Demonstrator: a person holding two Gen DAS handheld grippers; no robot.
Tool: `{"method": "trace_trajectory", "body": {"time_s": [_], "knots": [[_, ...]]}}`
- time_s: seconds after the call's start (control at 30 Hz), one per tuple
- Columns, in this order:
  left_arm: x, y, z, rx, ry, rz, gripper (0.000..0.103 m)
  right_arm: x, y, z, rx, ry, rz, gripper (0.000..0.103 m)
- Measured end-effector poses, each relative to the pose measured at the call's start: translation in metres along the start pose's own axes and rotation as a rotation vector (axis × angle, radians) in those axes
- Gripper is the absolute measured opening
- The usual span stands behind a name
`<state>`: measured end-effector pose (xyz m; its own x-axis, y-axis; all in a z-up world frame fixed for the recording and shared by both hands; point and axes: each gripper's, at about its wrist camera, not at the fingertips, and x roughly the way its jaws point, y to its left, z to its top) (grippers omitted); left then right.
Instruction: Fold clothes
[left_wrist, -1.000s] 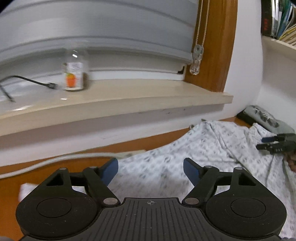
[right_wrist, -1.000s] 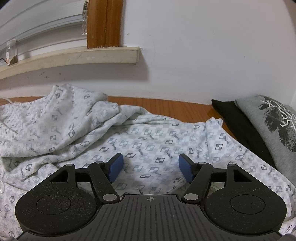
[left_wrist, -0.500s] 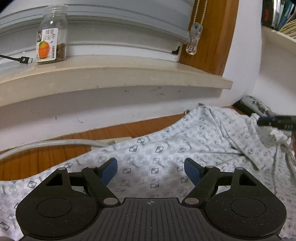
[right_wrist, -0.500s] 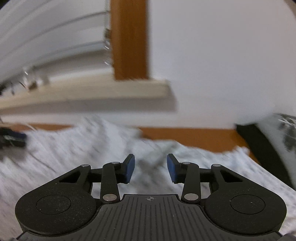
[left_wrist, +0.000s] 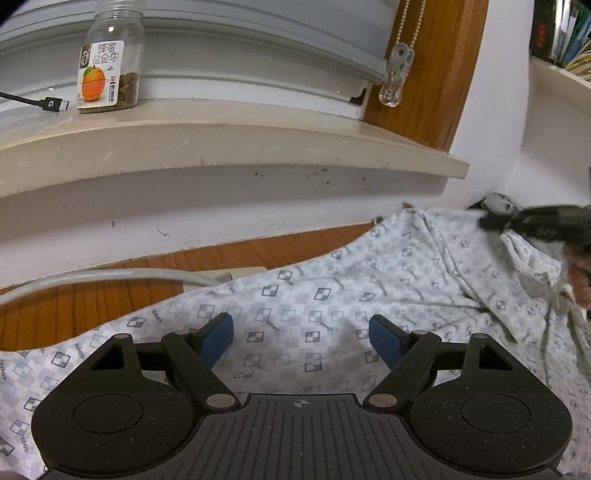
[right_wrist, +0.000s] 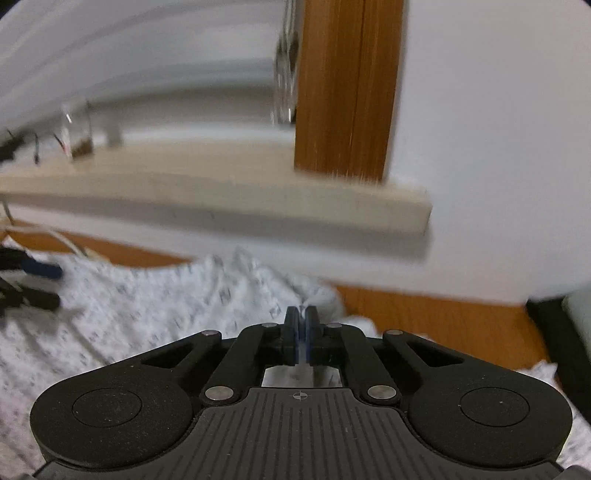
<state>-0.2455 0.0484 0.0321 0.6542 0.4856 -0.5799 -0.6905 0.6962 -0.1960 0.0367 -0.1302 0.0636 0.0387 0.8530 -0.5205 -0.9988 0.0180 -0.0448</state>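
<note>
Jaws: right gripper (right_wrist: 302, 325) pinches the patterned garment (left_wrist: 295, 317) below the windowsill (left_wrist: 221, 147). Left gripper (left_wrist: 301, 338) gapes, cloth directly beneath it.

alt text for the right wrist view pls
The right gripper is shut on a fold of the white patterned garment, which lies rumpled over a wooden surface. Behind it are a pale windowsill, a wooden frame and a white wall; the picture is motion-blurred.

A: Surface? Wooden floor (left_wrist: 92, 299), patterned garment (left_wrist: 295, 306) spread on it, white cable (left_wrist: 110, 275) beside.
B: Windowsill (left_wrist: 221, 140) held a jar (left_wrist: 109, 62). Dark fabric (right_wrist: 554, 332) at right, probably folded clothes; too blurry.
</note>
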Motion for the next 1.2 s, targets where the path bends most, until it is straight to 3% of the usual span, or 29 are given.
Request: {"method": "trace_trajectory", "body": {"time_s": [0.2,0.27,0.43,0.47,0.53,0.6,0.77,0.97,1.07,1.13,1.2], "knots": [[0.000,0.001,0.001,-0.004,0.001,-0.005,0.083,-0.077,-0.026,0.018,0.055,-0.168,-0.020,0.004],[0.000,0.001,0.002,-0.001,0.002,-0.005,0.084,-0.085,-0.039,0.018,0.095,-0.131,-0.027,0.004],[0.001,0.002,0.002,-0.006,0.001,-0.011,0.084,-0.078,-0.047,-0.001,0.061,0.015,-0.090,0.012],[0.001,0.003,0.002,-0.007,0.001,-0.012,0.084,-0.078,-0.048,-0.005,0.073,0.025,-0.075,0.013],[0.001,0.003,0.003,-0.007,0.001,-0.012,0.084,-0.077,-0.045,-0.013,0.073,0.034,-0.083,0.028],[0.001,0.002,0.003,-0.003,0.002,-0.009,0.084,-0.075,-0.038,-0.017,0.059,0.038,-0.081,0.034],[0.001,0.001,0.003,0.001,0.004,-0.005,0.084,-0.065,-0.009,-0.016,-0.015,0.036,-0.045,0.039],[0.001,0.002,0.004,-0.008,0.003,-0.012,0.084,-0.027,0.020,-0.006,-0.164,0.137,-0.029,0.047],[0.001,0.002,0.004,-0.007,0.004,-0.011,0.084,-0.009,0.034,-0.001,-0.238,0.188,-0.021,0.044],[0.001,0.002,0.004,-0.006,0.004,-0.011,0.084,-0.001,0.027,0.006,-0.227,0.199,-0.016,0.005],[0.001,0.002,0.004,-0.007,0.004,-0.012,0.084,-0.007,0.018,0.019,-0.208,0.104,-0.090,0.005]]}}
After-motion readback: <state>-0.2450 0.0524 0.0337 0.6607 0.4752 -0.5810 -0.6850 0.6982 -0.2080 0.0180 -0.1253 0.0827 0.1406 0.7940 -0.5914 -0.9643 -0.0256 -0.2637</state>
